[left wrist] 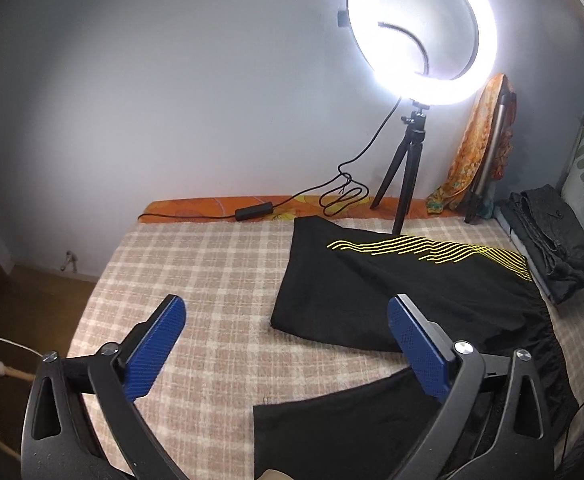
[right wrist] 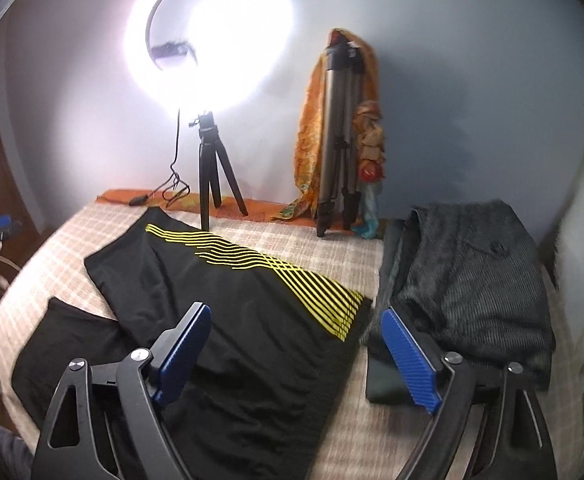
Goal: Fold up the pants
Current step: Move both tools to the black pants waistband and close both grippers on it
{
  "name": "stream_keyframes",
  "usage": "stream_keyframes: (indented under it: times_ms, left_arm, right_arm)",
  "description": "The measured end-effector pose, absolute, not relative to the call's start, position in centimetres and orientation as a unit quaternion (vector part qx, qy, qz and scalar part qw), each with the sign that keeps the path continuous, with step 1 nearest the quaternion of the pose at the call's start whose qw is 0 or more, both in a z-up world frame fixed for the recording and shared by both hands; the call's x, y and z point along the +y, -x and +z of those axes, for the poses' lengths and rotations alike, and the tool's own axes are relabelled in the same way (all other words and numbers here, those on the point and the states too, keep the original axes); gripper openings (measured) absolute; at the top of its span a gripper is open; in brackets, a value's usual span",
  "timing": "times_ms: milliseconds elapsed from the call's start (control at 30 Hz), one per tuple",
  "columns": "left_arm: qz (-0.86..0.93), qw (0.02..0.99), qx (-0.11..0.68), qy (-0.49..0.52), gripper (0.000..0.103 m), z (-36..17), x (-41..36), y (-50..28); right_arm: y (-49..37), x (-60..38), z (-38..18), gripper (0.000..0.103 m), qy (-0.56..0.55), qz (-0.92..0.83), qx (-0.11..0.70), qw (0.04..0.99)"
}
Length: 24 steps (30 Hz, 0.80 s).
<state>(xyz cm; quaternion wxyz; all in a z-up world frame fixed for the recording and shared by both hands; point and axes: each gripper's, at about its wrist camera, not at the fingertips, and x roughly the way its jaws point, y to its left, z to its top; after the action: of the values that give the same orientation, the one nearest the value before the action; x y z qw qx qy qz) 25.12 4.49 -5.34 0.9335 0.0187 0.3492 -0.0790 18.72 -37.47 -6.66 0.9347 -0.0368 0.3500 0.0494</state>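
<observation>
Black shorts with yellow wavy stripes (left wrist: pixel 392 288) lie spread flat on the checked bedcover (left wrist: pixel 195 264); they also show in the right wrist view (right wrist: pixel 251 320). One leg points toward the wall, the other leg (left wrist: pixel 332 428) lies near me. My left gripper (left wrist: pixel 285 312) is open and empty, hovering over the bedcover beside the near leg. My right gripper (right wrist: pixel 296 320) is open and empty above the waistband end of the shorts.
A lit ring light on a small tripod (left wrist: pixel 408 152) stands at the back of the bed, its cable (left wrist: pixel 332 196) trailing left. A larger tripod draped with orange cloth (right wrist: pixel 340 148) stands by the wall. Folded dark clothes (right wrist: pixel 472 280) lie stacked at the right.
</observation>
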Motion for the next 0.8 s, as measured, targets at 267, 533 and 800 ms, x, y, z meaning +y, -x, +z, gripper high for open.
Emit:
stream_keyframes:
  times_ms: [267, 533, 800]
  left_arm:
    - [-0.111, 0.914, 0.391, 0.003, 0.08, -7.4, 3.6, -30.6]
    - [-0.141, 0.896, 0.421, 0.018, 0.065, -9.9, 2.1, -35.5]
    - [-0.138, 0.886, 0.443, 0.008, 0.065, -12.7, 0.5, -39.6]
  right_arm:
    - [-24.7, -36.4, -8.8, 0.068, 0.053, 0.086, 0.394, 0.914]
    - [-29.9, -36.6, -11.4, 0.05, 0.037, 0.108, 0.437, 0.892]
    - [-35.3, -35.3, -15.0, 0.051, 0.054, 0.125, 0.483, 0.865]
